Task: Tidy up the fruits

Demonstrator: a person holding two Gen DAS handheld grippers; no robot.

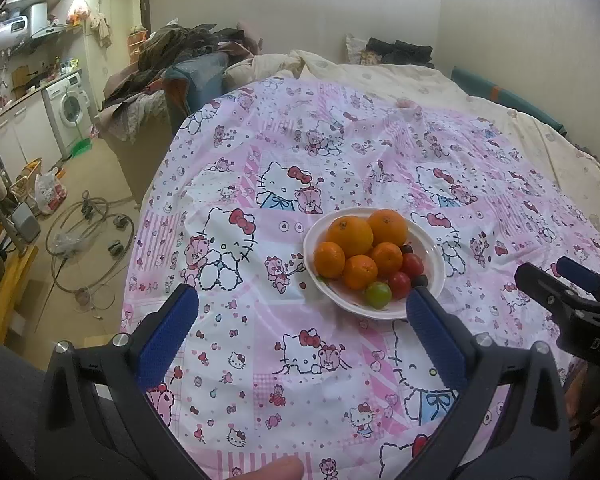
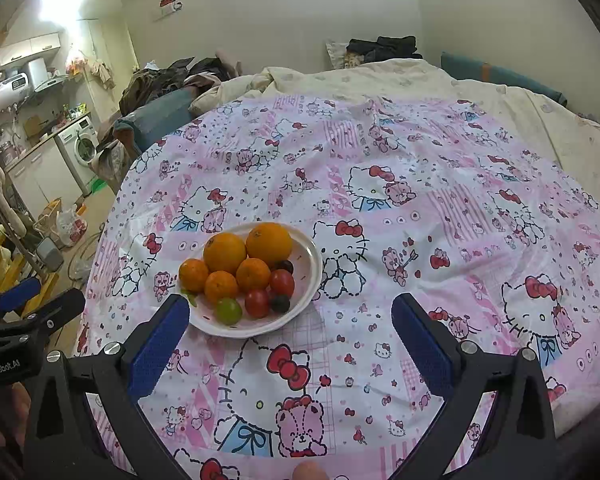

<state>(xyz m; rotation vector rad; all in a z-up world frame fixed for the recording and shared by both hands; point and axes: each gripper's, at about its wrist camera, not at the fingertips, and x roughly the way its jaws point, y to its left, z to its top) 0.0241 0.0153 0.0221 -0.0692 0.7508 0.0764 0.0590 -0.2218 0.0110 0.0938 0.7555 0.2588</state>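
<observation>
A white plate (image 1: 434, 252) (image 2: 310, 258) sits on the pink cartoon-print bedsheet (image 1: 340, 152). It holds two big oranges (image 1: 350, 235), three small tangerines (image 1: 360, 271), red cherry tomatoes (image 1: 399, 283), a green one (image 1: 379, 294) and dark grapes (image 1: 421, 280). My left gripper (image 1: 302, 316) is open and empty, just short of the plate, right fingertip near its front rim. My right gripper (image 2: 290, 320) is open and empty, its left fingertip by the plate's front-left rim. Each gripper shows at the other view's edge (image 1: 568, 292) (image 2: 32, 304).
The sheet lies over a bed with a cream duvet (image 1: 420, 76) behind. Left of the bed are piled clothes (image 1: 180, 48), a washing machine (image 1: 70, 108), hoses and bags on the floor (image 1: 84, 236) and a yellow wooden frame (image 1: 8, 280).
</observation>
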